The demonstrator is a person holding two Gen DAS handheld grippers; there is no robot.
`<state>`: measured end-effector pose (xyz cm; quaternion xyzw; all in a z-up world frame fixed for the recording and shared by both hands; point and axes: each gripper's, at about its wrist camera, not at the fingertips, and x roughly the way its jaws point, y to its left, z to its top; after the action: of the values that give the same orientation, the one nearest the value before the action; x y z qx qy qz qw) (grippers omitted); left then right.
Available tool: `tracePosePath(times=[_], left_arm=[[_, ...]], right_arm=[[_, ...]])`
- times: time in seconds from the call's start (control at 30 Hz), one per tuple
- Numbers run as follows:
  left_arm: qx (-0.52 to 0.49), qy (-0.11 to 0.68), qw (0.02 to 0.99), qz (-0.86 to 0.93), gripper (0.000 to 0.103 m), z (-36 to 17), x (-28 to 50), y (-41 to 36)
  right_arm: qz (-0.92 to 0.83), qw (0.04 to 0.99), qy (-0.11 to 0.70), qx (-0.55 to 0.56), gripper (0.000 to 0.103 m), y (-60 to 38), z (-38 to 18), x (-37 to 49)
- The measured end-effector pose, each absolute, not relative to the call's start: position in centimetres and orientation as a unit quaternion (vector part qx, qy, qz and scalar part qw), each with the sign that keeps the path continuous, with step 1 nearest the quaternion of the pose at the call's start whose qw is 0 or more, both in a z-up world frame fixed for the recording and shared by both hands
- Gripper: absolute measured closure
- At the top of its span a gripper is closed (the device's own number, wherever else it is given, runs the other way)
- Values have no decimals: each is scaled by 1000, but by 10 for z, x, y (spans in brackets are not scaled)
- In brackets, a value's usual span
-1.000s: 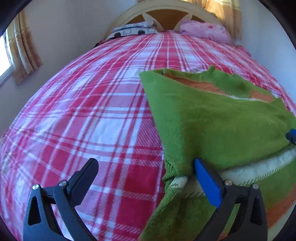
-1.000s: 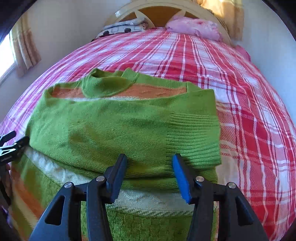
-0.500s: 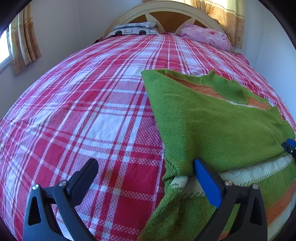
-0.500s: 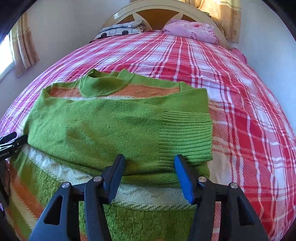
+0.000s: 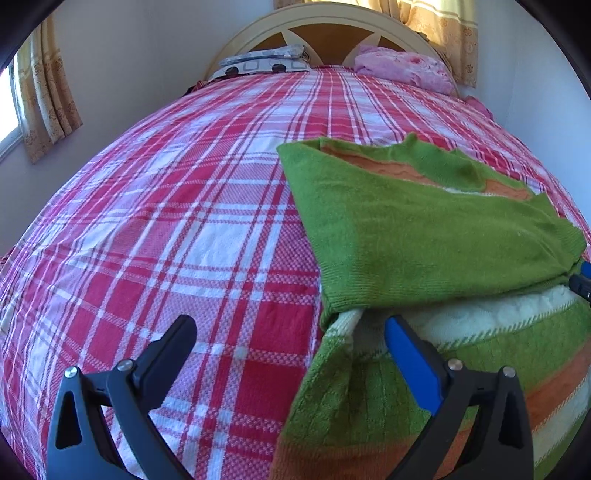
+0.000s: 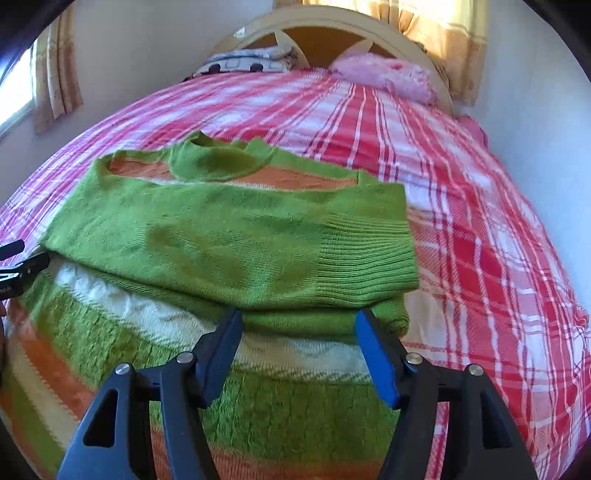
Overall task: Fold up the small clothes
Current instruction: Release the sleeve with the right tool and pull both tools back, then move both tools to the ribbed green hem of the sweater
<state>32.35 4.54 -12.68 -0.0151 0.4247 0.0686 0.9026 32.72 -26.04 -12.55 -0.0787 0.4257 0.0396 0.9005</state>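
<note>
The right gripper (image 6: 297,325) hangs over the near half of the green striped sweater (image 6: 229,236), its jaws just widened, nothing pinched between them. The left gripper (image 5: 288,332) stands wide apart at the sweater's left edge, one finger over the red plaid bedspread (image 5: 184,229), the blue-padded one over the knit. The sweater lies flat on the bed, both sleeves folded across its chest, ribbed cuff (image 6: 369,254) toward the right. Pillows (image 5: 402,68) sit by the headboard (image 5: 332,26).
</note>
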Motion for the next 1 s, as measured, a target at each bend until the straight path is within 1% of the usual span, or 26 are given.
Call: tracePosePath(times=[0.27, 0.53, 0.8, 1.0], left_arm=[[-7, 397, 917, 37, 0, -101, 282, 35], [-12, 379, 925, 17, 0, -89, 232, 28], [-10, 372, 928, -1, 0, -95, 189, 20], [-6, 383, 924, -3, 0, -105, 163, 21]], right_arm=[[59, 907, 412, -67, 37, -262, -109, 282], [82, 906, 412, -57, 36, -256, -111, 227], [91, 906, 410, -44, 35, -255, -114, 174], [91, 908, 409, -10, 34, -262, -121, 143]])
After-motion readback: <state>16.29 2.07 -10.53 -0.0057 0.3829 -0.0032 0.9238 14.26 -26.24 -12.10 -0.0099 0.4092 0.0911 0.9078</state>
